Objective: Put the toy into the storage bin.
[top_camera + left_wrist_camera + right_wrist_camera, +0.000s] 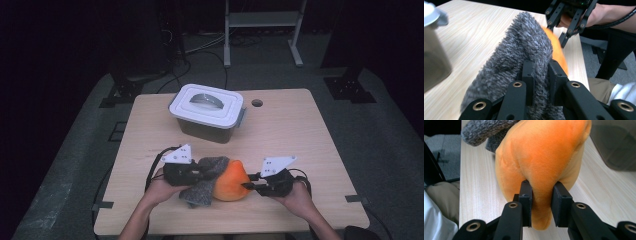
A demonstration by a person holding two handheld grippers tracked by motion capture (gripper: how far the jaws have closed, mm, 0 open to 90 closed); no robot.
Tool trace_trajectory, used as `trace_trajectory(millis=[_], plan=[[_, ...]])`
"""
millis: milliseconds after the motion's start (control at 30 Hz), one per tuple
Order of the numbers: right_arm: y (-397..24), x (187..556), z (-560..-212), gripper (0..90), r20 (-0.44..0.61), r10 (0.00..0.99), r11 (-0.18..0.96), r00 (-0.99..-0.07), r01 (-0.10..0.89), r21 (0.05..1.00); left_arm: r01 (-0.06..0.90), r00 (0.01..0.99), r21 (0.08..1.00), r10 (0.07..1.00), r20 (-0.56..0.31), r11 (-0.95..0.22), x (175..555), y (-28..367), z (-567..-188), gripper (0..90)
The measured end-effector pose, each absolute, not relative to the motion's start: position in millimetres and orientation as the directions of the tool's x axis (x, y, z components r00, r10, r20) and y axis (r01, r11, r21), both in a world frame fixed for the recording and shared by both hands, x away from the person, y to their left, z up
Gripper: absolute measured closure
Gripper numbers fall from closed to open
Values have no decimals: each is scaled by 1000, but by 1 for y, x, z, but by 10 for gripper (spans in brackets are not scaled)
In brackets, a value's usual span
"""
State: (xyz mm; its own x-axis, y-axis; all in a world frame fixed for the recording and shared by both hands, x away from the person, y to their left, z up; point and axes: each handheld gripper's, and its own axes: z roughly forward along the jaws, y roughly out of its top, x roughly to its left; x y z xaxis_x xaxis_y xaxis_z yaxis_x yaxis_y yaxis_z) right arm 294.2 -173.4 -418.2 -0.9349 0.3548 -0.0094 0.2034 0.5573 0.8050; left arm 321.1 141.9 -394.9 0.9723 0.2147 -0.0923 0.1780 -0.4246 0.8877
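Note:
An orange plush toy (pixel 232 182) lies near the table's front edge, half draped by a fuzzy grey cloth (pixel 207 176). My left gripper (pixel 199 173) comes in from the left and is shut on a fold of that grey cloth (pixel 524 52). From the right, my right gripper (pixel 248 184) is shut on the orange plush (pixel 541 157), its pads pinching a bulge of it. In the left gripper view the orange plush (pixel 556 50) shows past the cloth, with the right gripper (pixel 564 30) beyond it.
A white lidded bin (pixel 207 112) with a grey handle stands at the back middle of the wooden table (pixel 300 135). A round hole (pixel 257 103) is in the tabletop to the bin's right. A metal frame (pixel 262 25) stands on the floor beyond.

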Motion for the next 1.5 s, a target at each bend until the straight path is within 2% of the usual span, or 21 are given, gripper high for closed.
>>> trace_trajectory(millis=[433, 667, 833, 967, 1100, 1200, 1267, 1333, 1500], plan=[[-161, 287, -421, 718, -18, 313, 558, -950, 168, 813, 166, 978, 926, 176, -111, -340, 320, 129, -389, 780], [-167, 292, -421, 710, -38, 315, 570, -948, 157, 806, 168, 974, 908, 208, -92, -385, 322, 136, -395, 780], [-175, 299, -427, 689, -2, 337, 552, -942, 195, 811, 213, 965, 905, 222, -137, -369, 325, 142, -405, 779], [-176, 302, -428, 607, 25, 346, 548, -938, 224, 806, 210, 968, 903, 210, -138, -374, 323, 138, -405, 779], [-179, 306, -425, 398, 96, 339, 552, -936, 280, 785, 210, 970, 901, 193, -144, -380, 322, 134, -405, 779], [-182, 309, -421, 330, 181, 339, 494, -923, 338, 801, 205, 975, 898, 165, -150, -389, 320, 129, -405, 779], [-178, 311, -422, 330, 189, 341, 501, -921, 348, 792, 194, 978, 896, 153, -143, -399, 317, 125, -404, 778], [-175, 310, -425, 397, 170, 348, 503, -922, 337, 796, 186, 979, 897, 151, -135, -401, 315, 123, -402, 778], [-165, 297, -422, 517, 50, 296, 528, -954, 207, 823, 172, 980, 910, 162, -119, -378, 314, 121, -390, 778]])
